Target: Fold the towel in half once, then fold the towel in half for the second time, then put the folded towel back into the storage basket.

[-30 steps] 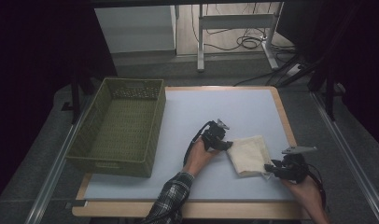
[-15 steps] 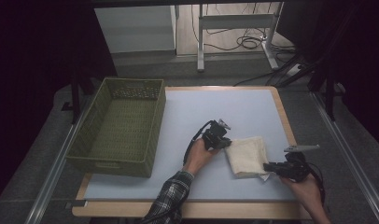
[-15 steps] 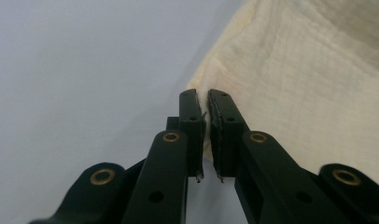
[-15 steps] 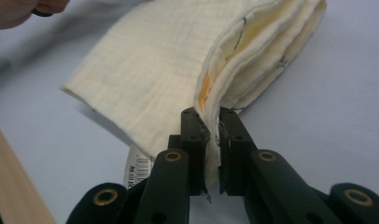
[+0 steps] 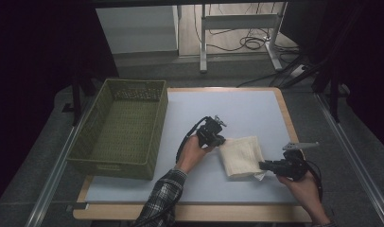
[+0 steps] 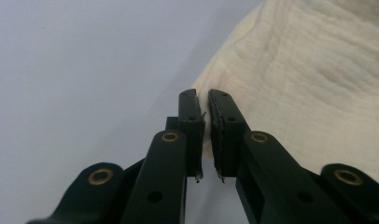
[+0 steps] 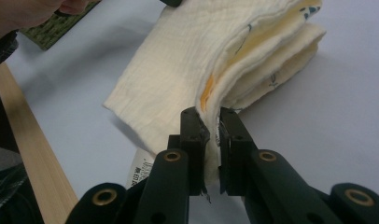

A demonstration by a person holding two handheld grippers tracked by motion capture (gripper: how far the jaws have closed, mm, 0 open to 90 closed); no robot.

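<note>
Green wicker basket (image 5: 118, 127) stood along the left edge of the worktop (image 5: 247, 106), apart from the work. Left gripper (image 5: 214, 135) sat at the left edge of the folded cream cloth (image 5: 240, 155), which lay right of the worktop's middle, toward the near edge. Its jaws had just been closing; in the left gripper view the left gripper (image 6: 207, 112) had its pads almost pressed together with the hem of the cloth (image 6: 313, 79) caught between them. Compared with the frames a second earlier the cloth had kept its place and fold, though its left side now looked slightly raised. Right gripper (image 5: 266, 165) held the near right corner; its jaws had likewise just been closing, and in the right gripper view the right gripper (image 7: 211, 123) pinched several stacked layers of the cloth (image 7: 187, 65), a label showing beneath. Judgement: both pinches were set, so the cloth seemed ready to be lifted, perhaps toward the basket; a thin bite on the left hem could slip
</note>
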